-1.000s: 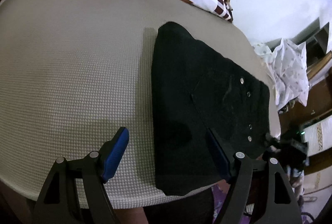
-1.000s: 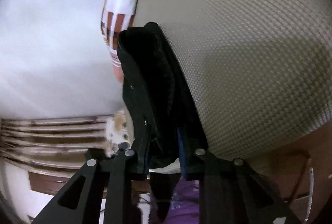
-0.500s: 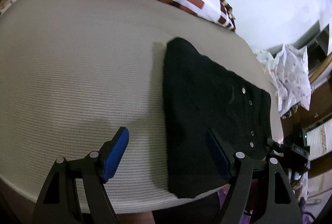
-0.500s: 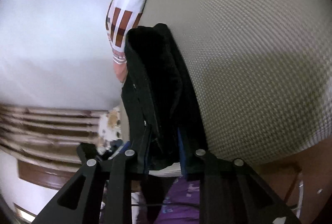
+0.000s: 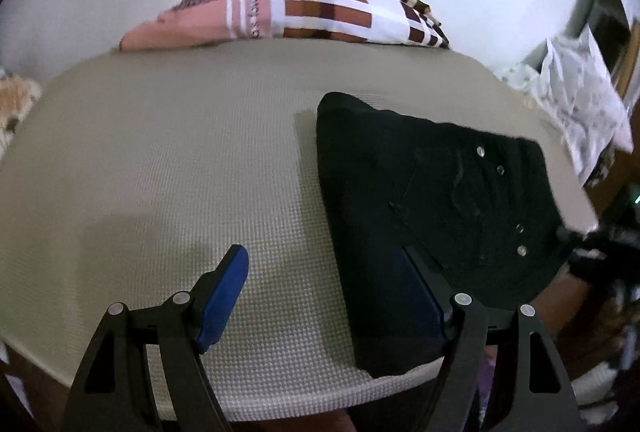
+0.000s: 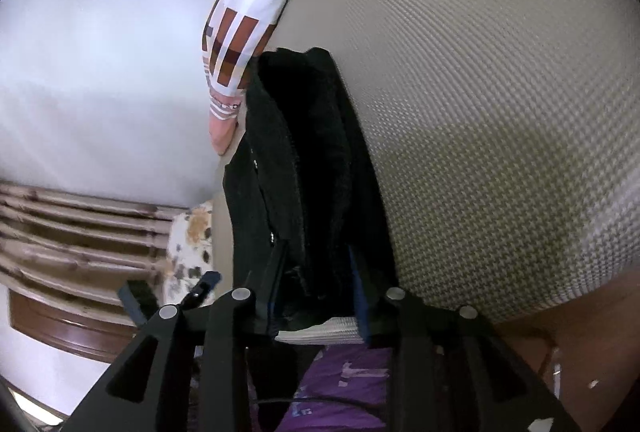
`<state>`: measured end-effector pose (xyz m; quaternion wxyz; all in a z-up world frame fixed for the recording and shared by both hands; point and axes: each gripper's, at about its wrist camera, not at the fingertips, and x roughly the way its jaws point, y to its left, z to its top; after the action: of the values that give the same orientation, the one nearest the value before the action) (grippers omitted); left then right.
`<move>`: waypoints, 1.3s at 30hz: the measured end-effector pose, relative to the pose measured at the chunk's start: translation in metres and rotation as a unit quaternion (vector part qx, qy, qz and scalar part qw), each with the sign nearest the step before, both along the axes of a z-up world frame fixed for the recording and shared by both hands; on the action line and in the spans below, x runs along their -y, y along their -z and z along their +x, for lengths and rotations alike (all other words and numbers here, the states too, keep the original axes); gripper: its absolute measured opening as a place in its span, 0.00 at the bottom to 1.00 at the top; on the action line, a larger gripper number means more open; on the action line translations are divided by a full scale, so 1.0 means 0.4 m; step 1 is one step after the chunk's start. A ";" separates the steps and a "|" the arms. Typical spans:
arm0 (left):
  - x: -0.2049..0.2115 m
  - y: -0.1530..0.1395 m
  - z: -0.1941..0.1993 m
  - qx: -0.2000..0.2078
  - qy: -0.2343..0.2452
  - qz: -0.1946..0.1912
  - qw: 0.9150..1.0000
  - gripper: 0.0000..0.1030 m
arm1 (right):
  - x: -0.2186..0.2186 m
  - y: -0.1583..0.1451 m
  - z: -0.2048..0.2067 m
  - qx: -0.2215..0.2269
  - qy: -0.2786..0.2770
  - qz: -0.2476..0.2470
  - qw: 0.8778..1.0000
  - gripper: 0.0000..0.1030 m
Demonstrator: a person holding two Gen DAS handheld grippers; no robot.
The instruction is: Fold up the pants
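Note:
The black pants (image 5: pixel 432 200) lie folded into a thick rectangle on the right side of the beige textured surface (image 5: pixel 168 160), with metal rivets showing on top. My left gripper (image 5: pixel 324 276) is open and empty above the surface, its right finger over the pants' near left edge. In the right wrist view the pants (image 6: pixel 308 168) appear edge-on as stacked layers. My right gripper (image 6: pixel 316 272) is shut on the pants' near edge, at the rim of the surface.
A pink, white and brown checked cloth (image 5: pixel 304 12) lies at the far edge of the surface. A white patterned cloth (image 5: pixel 580 104) hangs off to the right. Wooden slats (image 6: pixel 80 228) and a white wall (image 6: pixel 100 52) are beyond the surface's edge.
The left gripper has drawn back and tilted up, so the pants and far cloth sit lower in its view. The right gripper keeps its hold with only a small shift.

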<state>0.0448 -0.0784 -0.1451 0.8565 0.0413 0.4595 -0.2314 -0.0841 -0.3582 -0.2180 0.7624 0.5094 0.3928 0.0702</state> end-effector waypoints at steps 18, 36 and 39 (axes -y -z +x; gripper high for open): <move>0.054 -0.031 -0.070 0.070 0.003 0.036 0.997 0.81 | -0.236 -0.283 -0.015 0.083 0.011 -0.341 0.936 0.78; 0.064 -0.021 -0.048 0.070 0.017 0.048 0.996 0.85 | -0.086 -0.177 0.031 0.003 -0.001 -0.301 0.954 0.90; 0.072 -0.011 -0.025 0.053 0.020 0.046 0.997 0.85 | -0.076 -0.146 0.068 -0.007 -0.031 -0.293 0.955 0.90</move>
<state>0.0349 -0.1072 -0.1407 0.8720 0.1023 0.4226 -0.2250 -0.0568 -0.3277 -0.1595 0.8728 0.2514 0.4174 -0.0283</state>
